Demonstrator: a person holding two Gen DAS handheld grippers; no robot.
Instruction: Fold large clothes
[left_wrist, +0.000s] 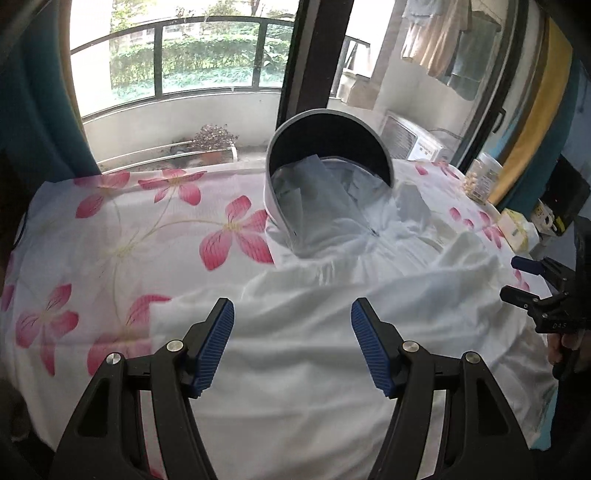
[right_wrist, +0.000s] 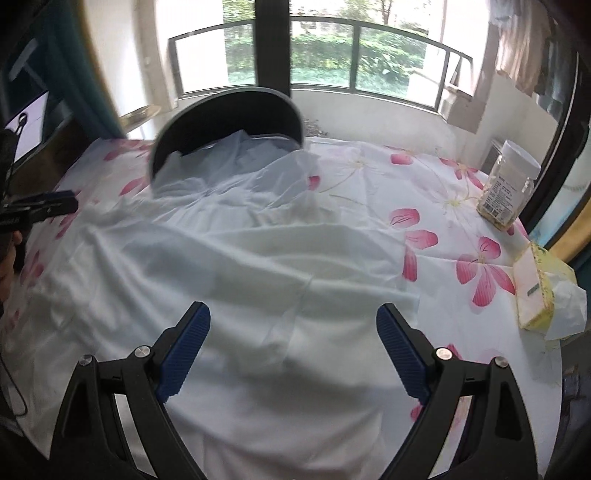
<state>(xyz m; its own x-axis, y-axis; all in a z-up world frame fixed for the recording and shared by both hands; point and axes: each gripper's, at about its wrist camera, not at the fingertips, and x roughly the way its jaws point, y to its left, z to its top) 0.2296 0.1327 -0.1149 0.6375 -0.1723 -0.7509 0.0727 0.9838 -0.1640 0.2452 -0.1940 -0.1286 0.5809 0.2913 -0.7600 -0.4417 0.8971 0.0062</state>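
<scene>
Nearest, the left gripper (left_wrist: 292, 345) and the right gripper (right_wrist: 293, 352) both hang spread wide over a white garment (left_wrist: 314, 332), nothing between their blue pads. The garment lies rumpled across the surface, which wears a flowered cloth (left_wrist: 122, 229) with pink petals. Its fabric is thin and creased, bunched in soft ridges. Farther off, its zipped collar end sits under a dark curved visor (left_wrist: 328, 144). Beyond the right edge stand a tissue pack (right_wrist: 535, 291) and a plastic jar (right_wrist: 508, 184).
</scene>
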